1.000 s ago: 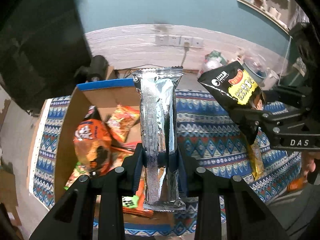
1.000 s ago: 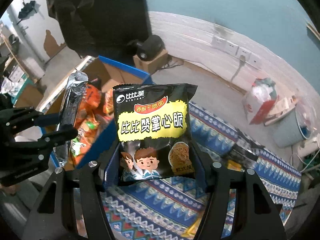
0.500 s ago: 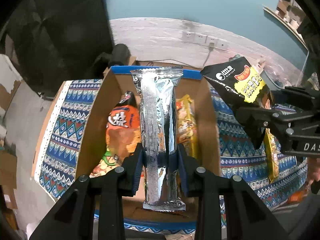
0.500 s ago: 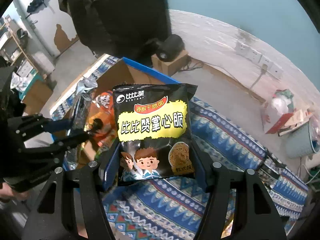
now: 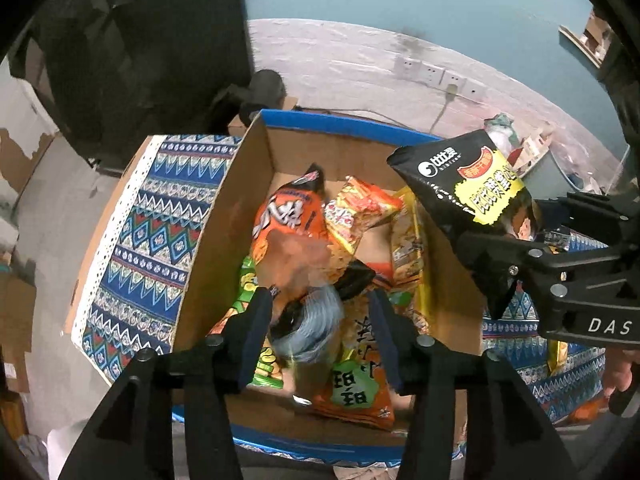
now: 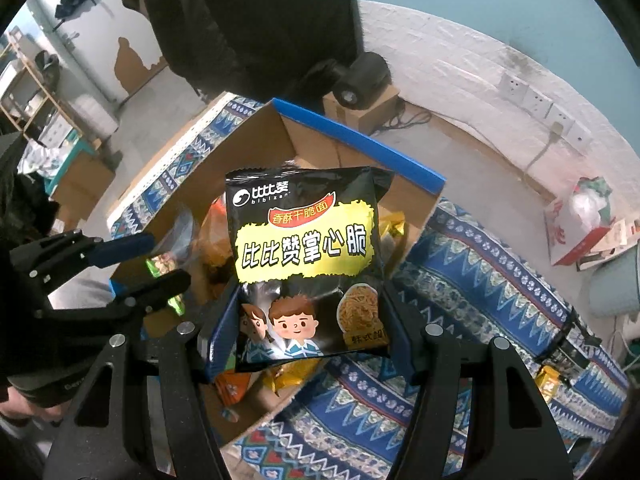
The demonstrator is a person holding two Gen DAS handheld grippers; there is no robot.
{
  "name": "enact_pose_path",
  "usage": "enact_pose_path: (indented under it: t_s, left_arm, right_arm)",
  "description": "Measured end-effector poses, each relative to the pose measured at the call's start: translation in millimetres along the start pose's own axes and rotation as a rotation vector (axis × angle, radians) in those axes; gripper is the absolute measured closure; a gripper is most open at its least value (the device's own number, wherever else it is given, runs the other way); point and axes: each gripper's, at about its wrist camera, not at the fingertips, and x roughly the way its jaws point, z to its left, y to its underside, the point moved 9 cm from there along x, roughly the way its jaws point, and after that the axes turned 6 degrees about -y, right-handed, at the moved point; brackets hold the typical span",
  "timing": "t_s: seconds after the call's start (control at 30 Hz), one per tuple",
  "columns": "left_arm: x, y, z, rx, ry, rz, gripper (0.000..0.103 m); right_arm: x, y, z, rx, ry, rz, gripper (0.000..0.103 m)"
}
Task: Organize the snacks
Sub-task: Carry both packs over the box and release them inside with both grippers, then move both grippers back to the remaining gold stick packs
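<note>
Over the open cardboard box (image 5: 224, 216), the left gripper (image 5: 318, 320) is opening, its blurred silver packet (image 5: 312, 326) dropping (pads clear). The right gripper (image 6: 310, 320), clamped on the black-and-yellow noodle bag (image 6: 304, 240), likely releases next.

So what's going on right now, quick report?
Left gripper jaws opening, blurred silver packet dropping between them into cardboard box. Right gripper shut on black noodle bag, over the box. Nothing blocking.
</note>
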Motion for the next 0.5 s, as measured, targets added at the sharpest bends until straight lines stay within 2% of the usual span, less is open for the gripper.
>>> enact_pose_path:
  t_s: [0.13,0.4,0.5]
  left_arm:
    - [1,-1,7,-0.025,-0.004,0.005,0.043]
    - [-5,-4,9,-0.025,-0.010,-0.010,0.041]
    - [-6,-4,7,-0.019,-0.008,-0.013,0.040]
  right_arm:
    - [6,-4,3,0.008,-0.010,0.006,0.039]
    - [15,-6,9,0.011,-0.026,0.019,0.038]
    - [13,-5,6,0.007,-0.012,0.016,0.033]
